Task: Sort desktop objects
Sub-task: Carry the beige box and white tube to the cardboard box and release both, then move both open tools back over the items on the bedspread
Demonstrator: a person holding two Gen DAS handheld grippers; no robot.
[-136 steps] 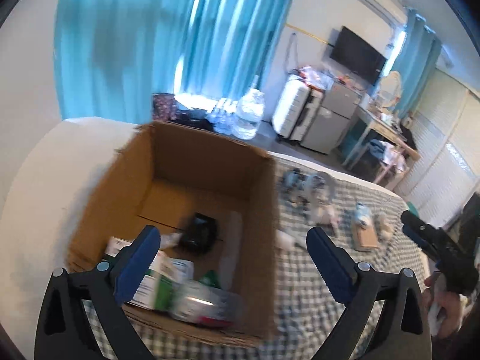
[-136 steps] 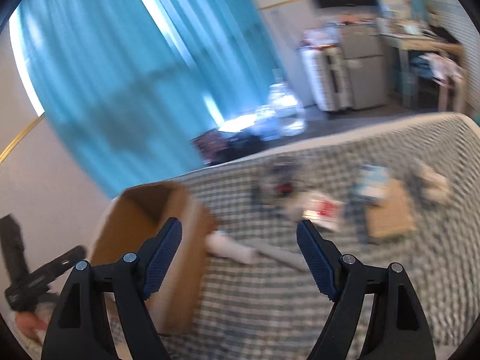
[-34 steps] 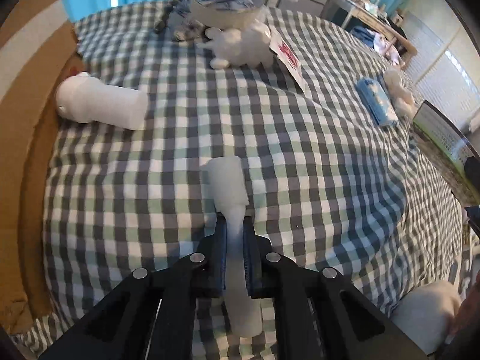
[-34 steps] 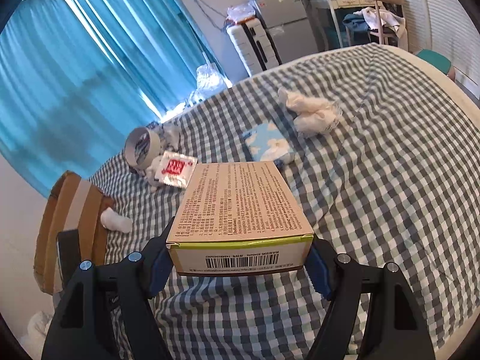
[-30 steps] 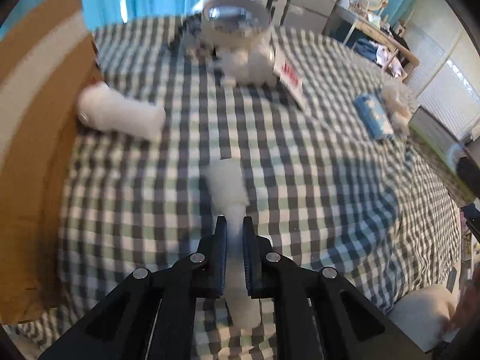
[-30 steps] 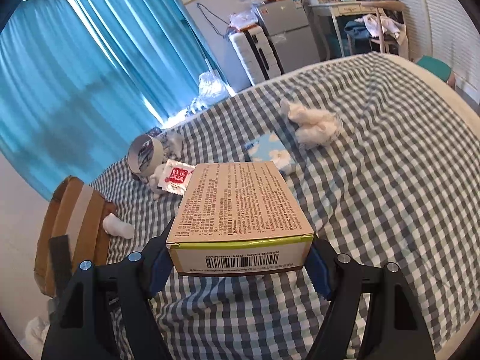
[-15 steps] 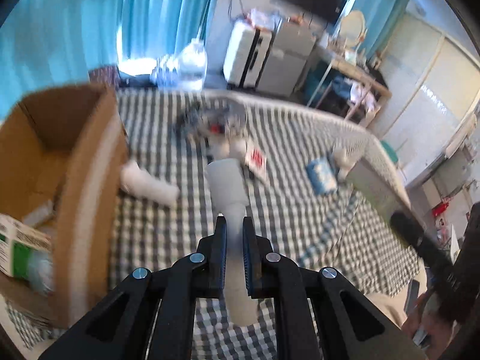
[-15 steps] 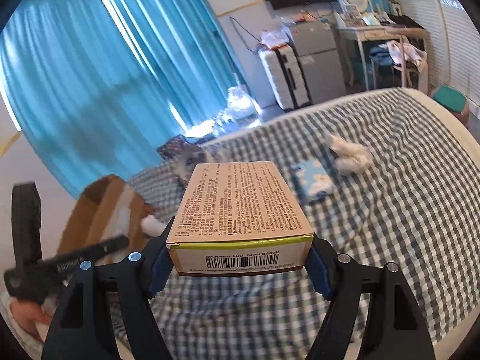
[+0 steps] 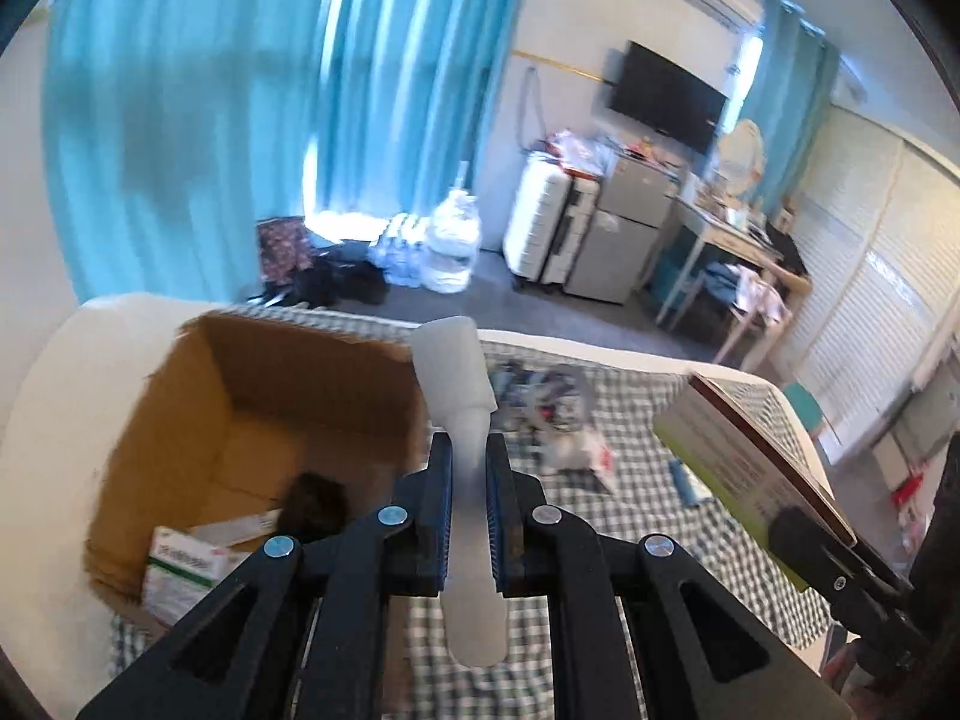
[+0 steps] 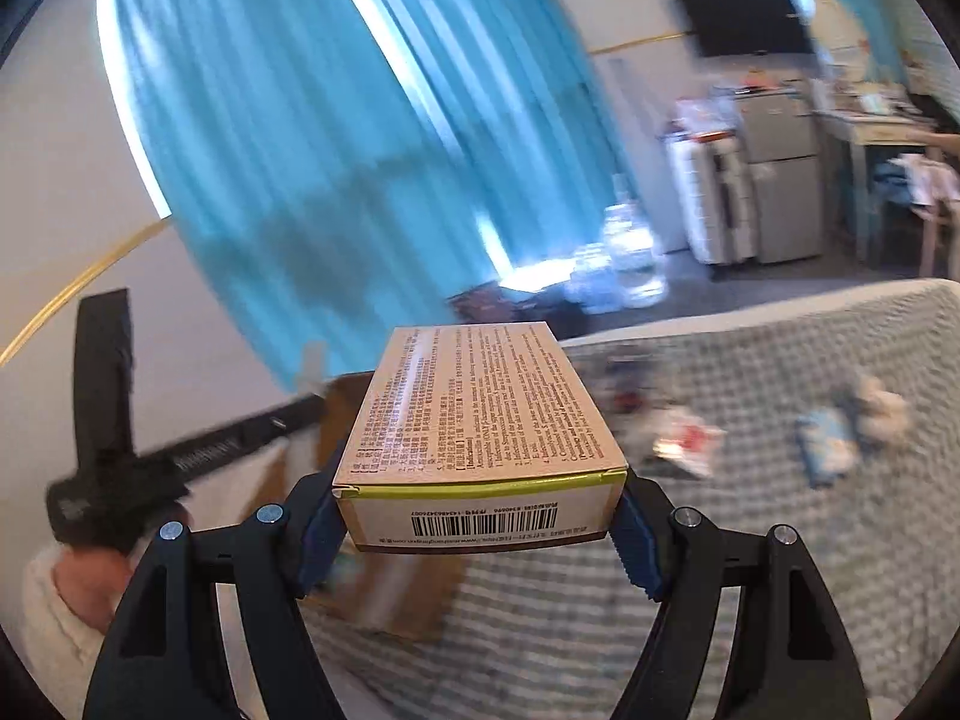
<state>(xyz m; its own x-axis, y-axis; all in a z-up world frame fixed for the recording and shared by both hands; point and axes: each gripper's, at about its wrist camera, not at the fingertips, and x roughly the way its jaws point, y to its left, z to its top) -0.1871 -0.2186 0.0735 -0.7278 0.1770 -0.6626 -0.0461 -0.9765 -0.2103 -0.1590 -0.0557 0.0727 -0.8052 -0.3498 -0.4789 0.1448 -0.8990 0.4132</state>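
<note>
We carry both finds boxward: left claw (image 9: 467,495) pinching the white tube (image 9: 461,414), right claw (image 10: 480,516) clamping the printed carton (image 10: 480,414); next, release over the cardboard box (image 9: 198,414).

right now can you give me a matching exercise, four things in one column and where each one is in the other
Things:
1. white tube
2. tan box
3. green and white carton
4. blue packet

Places:
A. lying on the checked cloth
B. in the right gripper
C. inside the cardboard box
D. in the left gripper

Pairs: 1-D, 2-B, 3-C, 4-A
</note>
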